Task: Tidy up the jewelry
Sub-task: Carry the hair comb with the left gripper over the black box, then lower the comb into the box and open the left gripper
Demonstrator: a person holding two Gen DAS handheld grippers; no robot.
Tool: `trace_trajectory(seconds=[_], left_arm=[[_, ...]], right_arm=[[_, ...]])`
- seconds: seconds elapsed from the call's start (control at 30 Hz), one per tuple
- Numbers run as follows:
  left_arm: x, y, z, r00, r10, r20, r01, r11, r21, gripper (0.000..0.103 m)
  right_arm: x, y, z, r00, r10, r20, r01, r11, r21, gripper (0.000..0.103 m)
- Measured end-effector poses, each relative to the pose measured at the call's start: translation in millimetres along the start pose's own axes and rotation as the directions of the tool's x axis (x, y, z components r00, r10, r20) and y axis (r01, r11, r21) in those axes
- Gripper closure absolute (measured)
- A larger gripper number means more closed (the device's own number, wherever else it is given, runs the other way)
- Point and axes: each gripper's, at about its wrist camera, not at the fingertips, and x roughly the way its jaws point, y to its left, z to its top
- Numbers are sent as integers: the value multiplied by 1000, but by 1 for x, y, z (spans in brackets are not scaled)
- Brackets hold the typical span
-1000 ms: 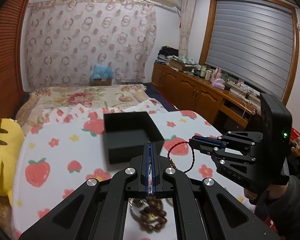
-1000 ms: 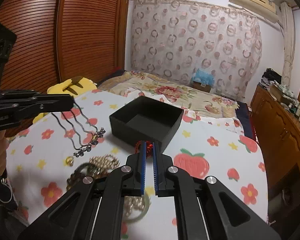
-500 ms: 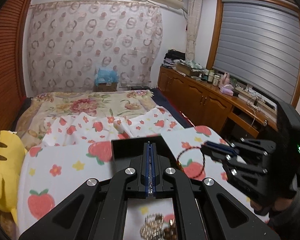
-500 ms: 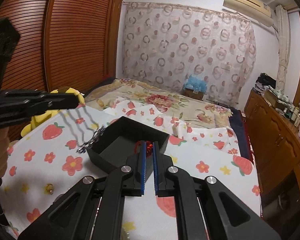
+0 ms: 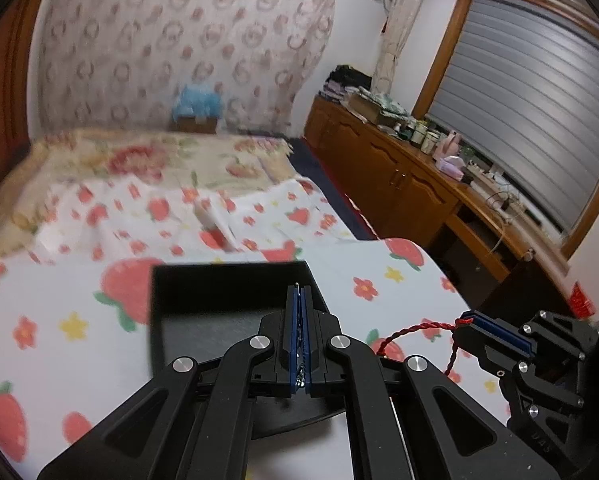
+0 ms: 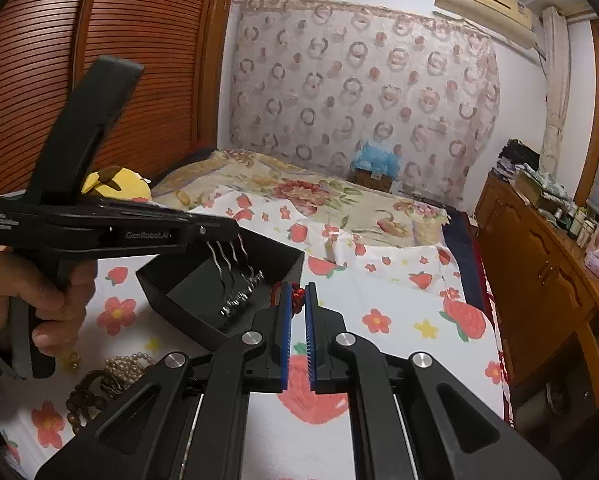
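The left gripper [image 6: 219,236], pinching a silver chain necklace [image 6: 235,280], hung it inside the open black square box [image 6: 275,258]; releasing seemed next. At three o'clock, the right gripper [image 5: 469,318] pinched a red braided cord bracelet [image 5: 419,330], awaiting the box

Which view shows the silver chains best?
The right wrist view: the silver chains hang from the left gripper over the black box. The left wrist view shows only a sliver of chain between its gripper's fingers.
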Motion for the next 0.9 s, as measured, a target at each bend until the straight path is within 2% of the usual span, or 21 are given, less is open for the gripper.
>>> trace_trajectory(seconds=[0.2, 0.3, 0.4, 0.47, 0.7, 0.9], left_arm=[[5, 4, -2, 1000, 21, -19, -20, 1000, 5, 101], [2, 6, -1, 997, 73, -24, -72, 997, 36, 98], [-3, 8, -1, 991, 132, -12, -131, 988, 79, 87], [-9, 10, -2, 988, 157, 2, -156, 983, 94, 73], [-27, 26, -6, 978, 207, 18, -208, 974, 92, 71], [-48, 39, -23, 967, 252, 24, -253, 962, 101, 71]], right_arm=[[6, 2, 0, 1000, 8, -6, -8, 1000, 1, 95], [10, 6, 2, 1000, 16, -8, -16, 1000, 1, 95], [13, 10, 6, 1000, 26, -6, -26, 1000, 1, 95], [15, 13, 10, 1000, 31, -4, -31, 1000, 0, 95], [31, 23, 23, 997, 77, -3, -77, 997, 15, 95], [55, 33, 34, 989, 150, -21, -149, 988, 49, 95]])
